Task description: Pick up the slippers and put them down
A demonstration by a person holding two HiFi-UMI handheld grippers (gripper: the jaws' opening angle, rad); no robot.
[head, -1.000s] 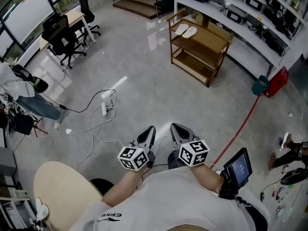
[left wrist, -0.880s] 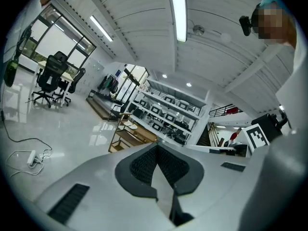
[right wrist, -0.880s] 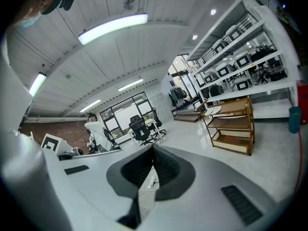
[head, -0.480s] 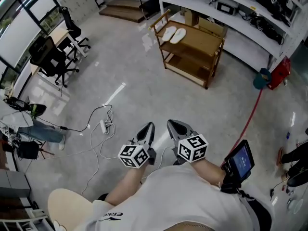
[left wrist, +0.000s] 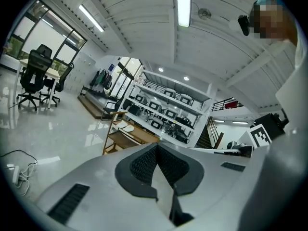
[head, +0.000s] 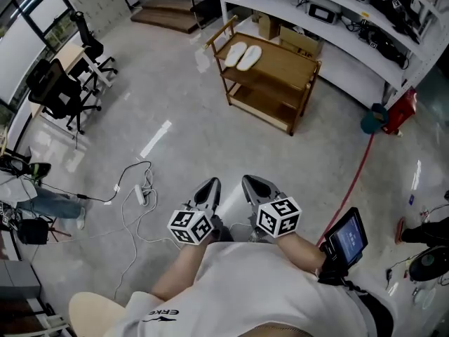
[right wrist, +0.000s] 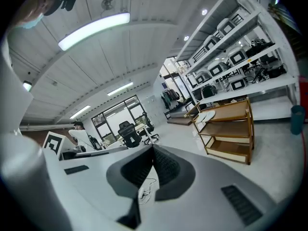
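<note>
The wooden rack (head: 270, 76) looked smooth; the grey floor (head: 168, 90) shone glossy; the gripper pads (left wrist: 144, 165) were ribbed, matt black.

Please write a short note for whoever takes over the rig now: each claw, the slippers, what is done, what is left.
Left claw: shut, empty.
Right claw: shut, empty.
Both are far from the wooden rack.
Slippers: a white pair, side by side on the top shelf of the wooden rack.
Done: nothing picked up yet.
To do: walk to the wooden rack, open the claws, pick up the slippers, put them down.
</note>
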